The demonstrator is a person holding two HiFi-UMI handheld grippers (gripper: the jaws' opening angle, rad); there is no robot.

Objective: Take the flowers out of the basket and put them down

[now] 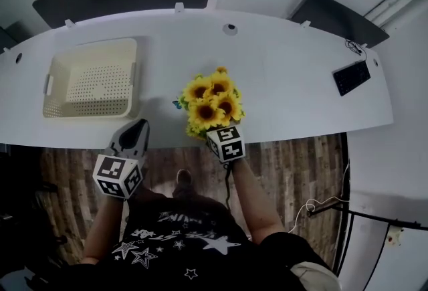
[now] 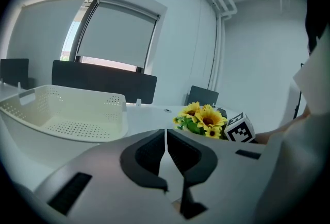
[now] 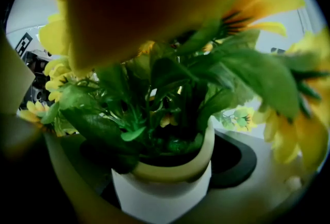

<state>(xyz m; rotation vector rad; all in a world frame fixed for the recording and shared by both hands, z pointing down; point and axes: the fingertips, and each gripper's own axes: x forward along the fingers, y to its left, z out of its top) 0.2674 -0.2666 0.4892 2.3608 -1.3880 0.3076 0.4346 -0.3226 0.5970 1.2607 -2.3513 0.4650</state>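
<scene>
My right gripper clamps its jaws on the white pot of a sunflower bouquet at the near edge of the white counter, clear of the cream perforated basket to its left. My left gripper hangs by the basket's near corner, jaws pressed together on nothing.

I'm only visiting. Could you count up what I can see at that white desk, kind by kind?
Cream basket: 1
Pot of sunflowers: 1
Grippers: 2, the left gripper and the right gripper
Flat black device: 1
Total: 5
</scene>
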